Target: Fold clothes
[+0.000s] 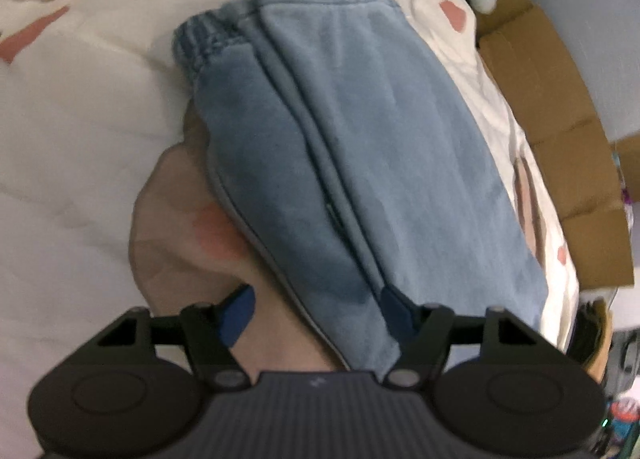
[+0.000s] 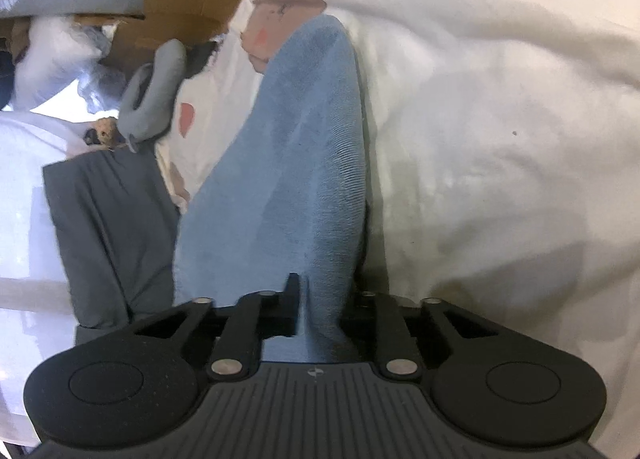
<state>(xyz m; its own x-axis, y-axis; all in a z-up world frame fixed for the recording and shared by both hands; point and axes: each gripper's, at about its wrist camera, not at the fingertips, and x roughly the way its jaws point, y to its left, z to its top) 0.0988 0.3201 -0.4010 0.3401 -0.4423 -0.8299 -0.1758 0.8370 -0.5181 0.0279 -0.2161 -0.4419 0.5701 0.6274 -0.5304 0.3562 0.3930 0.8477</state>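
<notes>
I'm working over a bed spread with a white quilt [image 1: 80, 119] printed with pink, tan and green patches, and cardboard boxes [image 1: 560, 119] are stacked along its far side. The blue trousers [image 1: 340, 139] lie on the quilt already doubled lengthwise, the elastic waistband at the end away from my left gripper [image 1: 316, 313]. That gripper's blue-padded fingers stand apart, straddling the near end of the cloth without pressing on it, so nothing is held there yet. My right gripper [image 2: 320, 299] is closed on a fold of the same blue fabric, which bunches up between its fingers and drapes away across the quilt. Off to the left in the right wrist view a dark grey garment [image 2: 108, 239] hangs or lies separate, not part of this fold. I judge this to be the grasping stage before folding the trousers across their length. Next I'd want the left fingers to close on the near edge, then both hands lift together and carry that end toward the waistband, keeping the layers aligned.
</notes>
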